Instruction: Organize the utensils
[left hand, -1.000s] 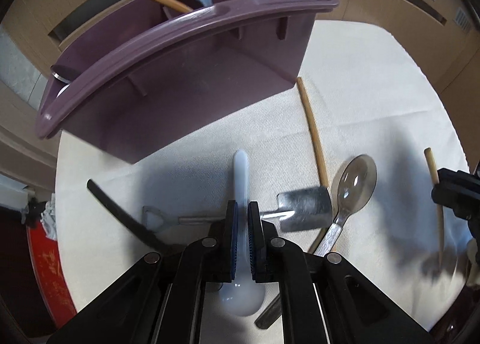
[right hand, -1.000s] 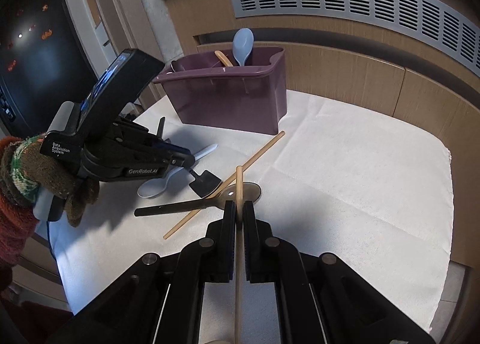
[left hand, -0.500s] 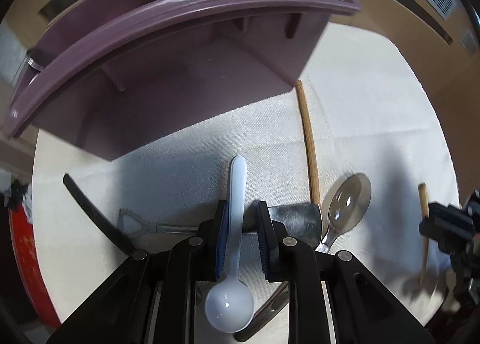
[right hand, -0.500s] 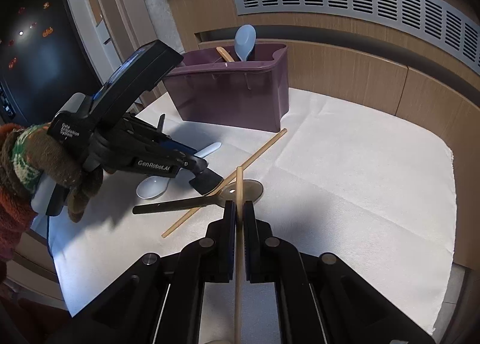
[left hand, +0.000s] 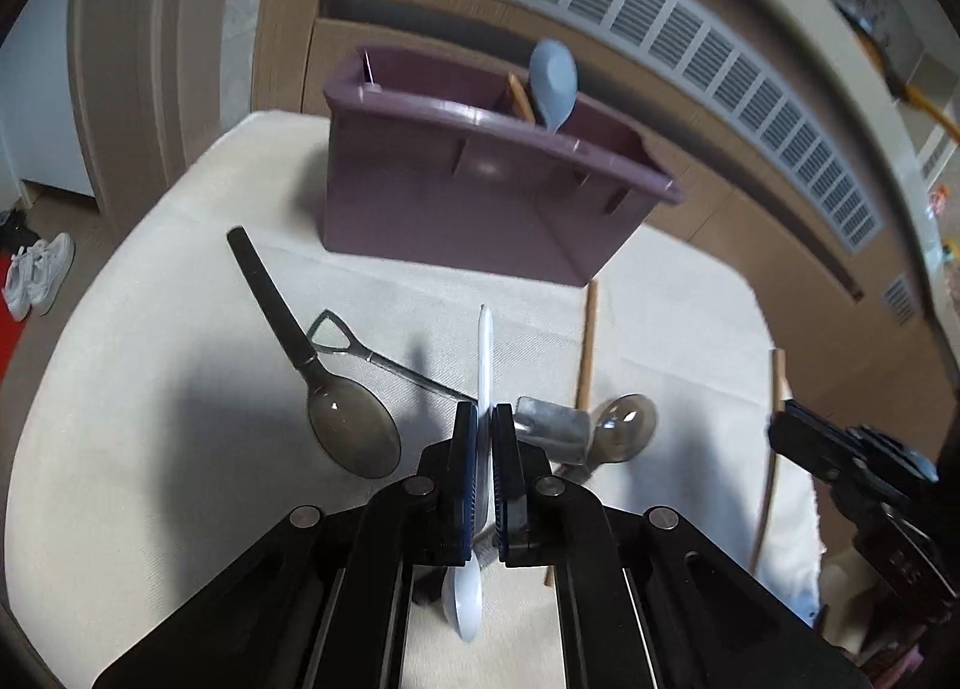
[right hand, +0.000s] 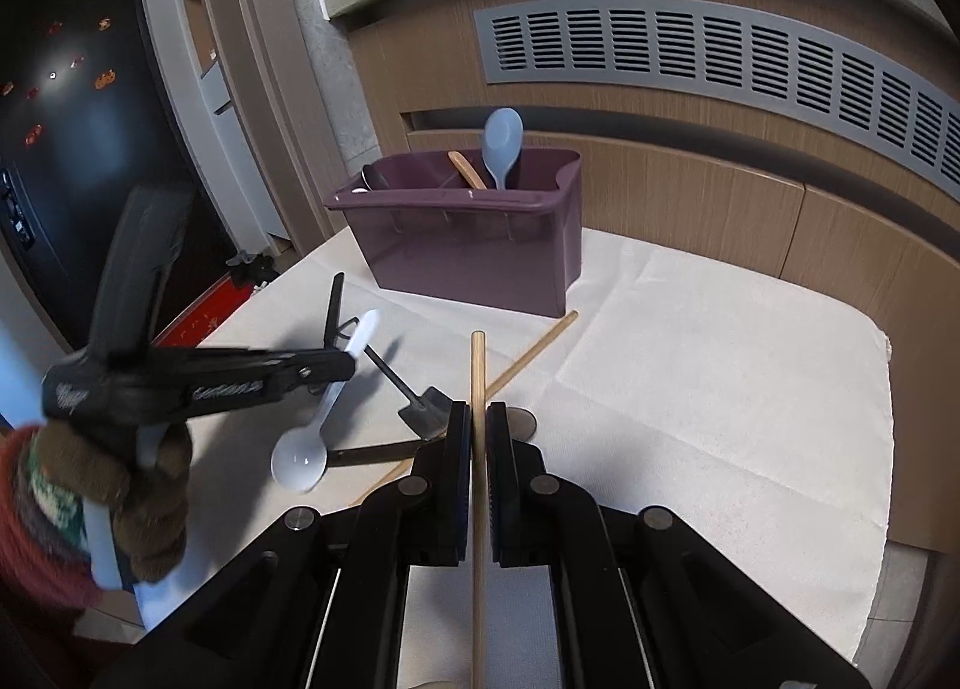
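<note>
On the bench (right hand: 720, 389), spread with a cream woven cloth, a purple plastic caddy (right hand: 474, 245) stands near the back edge by a wood-panelled wall. Its inside is largely hidden: only the tops of a pale blue spoon (right hand: 503, 140) and a wooden handle (right hand: 467, 170) rise above the rim, with a glint of metal at its left end that is hard to identify.

The left tongs (left hand: 485, 425) are pressed together on the handle of a white plastic spoon (left hand: 485, 365), held clear of the cloth with its round bowl hanging back under the tool and its flat handle pointing toward the caddy. The right tongs (right hand: 474, 419) pinch a round wooden chopstick (right hand: 477, 365); its rear length runs out of the bottom of the right wrist view.

Lying loose on the cloth are two smoky translucent spoons: one with a black handle (left hand: 351, 431), wholly visible, and a second (left hand: 624, 425) whose handle is covered by the left tool. Between them lies one small metal shovel-shaped spoon (left hand: 549, 428) with a looped grip. One more chopstick (left hand: 587, 341) lies just in front of the caddy's right corner, partly hidden behind the shovel blade.

The gloved left hand (right hand: 138, 485) is motion-blurred in the right wrist view.
</note>
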Action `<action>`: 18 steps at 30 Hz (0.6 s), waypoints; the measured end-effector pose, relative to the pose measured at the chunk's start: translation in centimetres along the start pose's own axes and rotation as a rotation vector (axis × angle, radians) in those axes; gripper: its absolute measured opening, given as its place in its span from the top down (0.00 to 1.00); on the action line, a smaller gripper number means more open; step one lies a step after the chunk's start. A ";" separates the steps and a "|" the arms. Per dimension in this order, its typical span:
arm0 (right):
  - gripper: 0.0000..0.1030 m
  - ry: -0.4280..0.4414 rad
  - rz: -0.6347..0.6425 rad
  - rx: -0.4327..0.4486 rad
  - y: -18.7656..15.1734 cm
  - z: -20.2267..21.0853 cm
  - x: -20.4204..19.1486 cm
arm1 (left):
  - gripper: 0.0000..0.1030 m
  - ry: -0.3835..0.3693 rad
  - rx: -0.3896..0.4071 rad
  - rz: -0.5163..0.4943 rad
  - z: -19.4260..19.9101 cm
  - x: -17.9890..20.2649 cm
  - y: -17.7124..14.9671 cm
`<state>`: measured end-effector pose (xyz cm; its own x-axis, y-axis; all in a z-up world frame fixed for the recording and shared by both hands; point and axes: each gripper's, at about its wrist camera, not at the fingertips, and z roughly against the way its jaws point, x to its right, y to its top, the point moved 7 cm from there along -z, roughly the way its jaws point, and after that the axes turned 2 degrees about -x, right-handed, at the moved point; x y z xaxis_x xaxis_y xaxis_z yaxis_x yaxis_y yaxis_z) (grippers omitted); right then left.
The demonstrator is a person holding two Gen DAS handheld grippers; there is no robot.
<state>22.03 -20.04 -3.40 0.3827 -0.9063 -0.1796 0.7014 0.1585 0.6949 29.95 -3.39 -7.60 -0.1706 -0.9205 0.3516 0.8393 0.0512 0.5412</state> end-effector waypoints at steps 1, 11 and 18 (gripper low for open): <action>0.96 0.006 -0.002 0.003 0.1 0.1 -0.2 | 0.96 -0.006 0.016 0.002 0.8 -0.2 0.0; 0.96 0.013 0.019 -0.012 0.0 -0.2 -1.2 | 0.95 0.028 -0.055 -0.117 -1.0 1.6 -0.5; 0.96 0.019 0.008 -0.037 -0.9 -0.8 -0.6 | 0.90 0.111 -0.166 -0.216 -4.6 2.4 -2.3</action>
<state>21.63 -19.28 -4.49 0.3999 -0.8971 -0.1877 0.7199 0.1807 0.6701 29.93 -7.48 -11.53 -0.3042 -0.9406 0.1511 0.8643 -0.2057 0.4591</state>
